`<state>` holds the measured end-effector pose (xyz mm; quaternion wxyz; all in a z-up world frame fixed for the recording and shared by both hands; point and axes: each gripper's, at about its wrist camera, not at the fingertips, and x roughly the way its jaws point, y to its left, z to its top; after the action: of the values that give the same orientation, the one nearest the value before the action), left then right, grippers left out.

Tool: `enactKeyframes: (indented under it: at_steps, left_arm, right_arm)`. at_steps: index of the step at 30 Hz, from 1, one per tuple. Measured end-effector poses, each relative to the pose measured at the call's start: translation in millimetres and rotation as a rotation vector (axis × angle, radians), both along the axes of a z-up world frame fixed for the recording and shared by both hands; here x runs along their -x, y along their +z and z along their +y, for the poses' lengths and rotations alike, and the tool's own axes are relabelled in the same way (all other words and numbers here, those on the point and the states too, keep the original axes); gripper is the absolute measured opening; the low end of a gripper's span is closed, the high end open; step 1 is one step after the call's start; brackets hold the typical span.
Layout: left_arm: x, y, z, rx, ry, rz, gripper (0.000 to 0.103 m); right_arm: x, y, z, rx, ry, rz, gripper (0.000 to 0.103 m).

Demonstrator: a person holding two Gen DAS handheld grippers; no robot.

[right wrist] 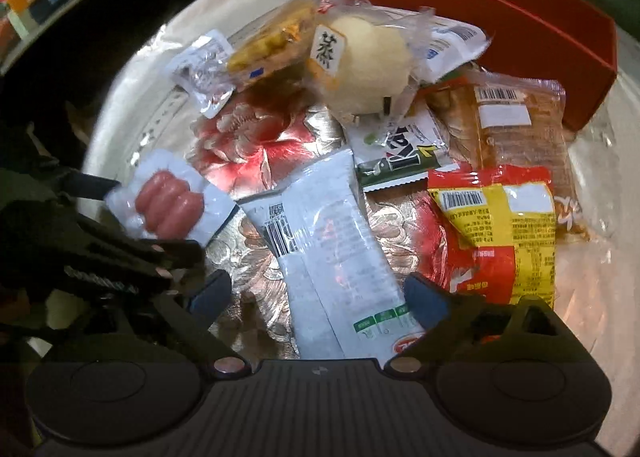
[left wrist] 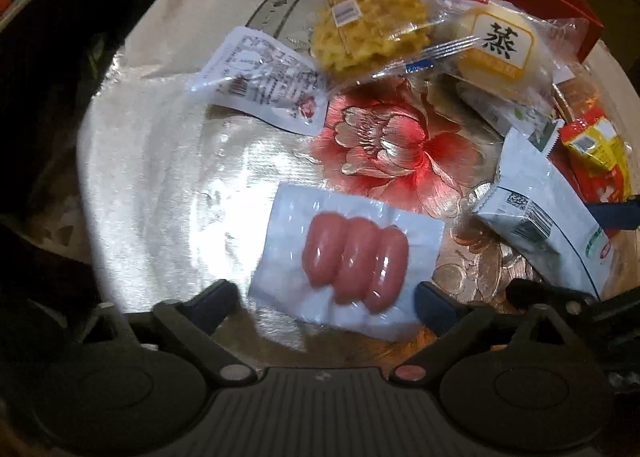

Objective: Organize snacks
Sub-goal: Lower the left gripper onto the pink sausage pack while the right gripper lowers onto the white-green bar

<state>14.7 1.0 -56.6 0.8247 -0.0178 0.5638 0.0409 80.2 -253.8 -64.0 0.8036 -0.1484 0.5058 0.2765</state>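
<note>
Cloth comes first: the shiny silver tablecloth with red embroidered peonies covers the whole round table, and every snack lies loose on it. At the far edge stands the red open-topped cardboard box, empty as far as I can see, which I take to be where the snacks belong. Against its near wall is the heap: the clear-wrapped brown loaf cake, the red and yellow crinkly snack bag, the pale round steamed cake in clear wrap and the yellow crumbly biscuit in clear wrap.

Nearer to me lies the long white foil pouch with a barcode, running lengthwise between the spread fingers of my right gripper; the pads stand clear of both its edges, so nothing is pinched.

Smallest is the flat white vacuum pack of three pink sausages. My left gripper hangs over it, jaws wide, one pad off each side of the pack, not yet pressing.

I judge sorting has barely begun and both hands are at the pick-up step. Each next move calls for lowering until the pads straddle the pack's edges, then closing gently: these flat slippery wrappers may slide or buckle on the glossy cloth.
</note>
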Motion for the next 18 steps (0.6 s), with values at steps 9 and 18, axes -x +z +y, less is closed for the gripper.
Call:
enactKeyframes:
  at_steps: [9, 18]
  left_arm:
    - [9, 23, 2, 0.022, -0.069, -0.043, 0.031]
    - [-14, 20, 27, 0.203, 0.208, -0.006, 0.072]
  right_arm:
    - [13, 15, -8, 0.034, -0.094, -0.044, 0.055]
    - [24, 18, -17, -0.037, -0.138, -0.027, 0.055]
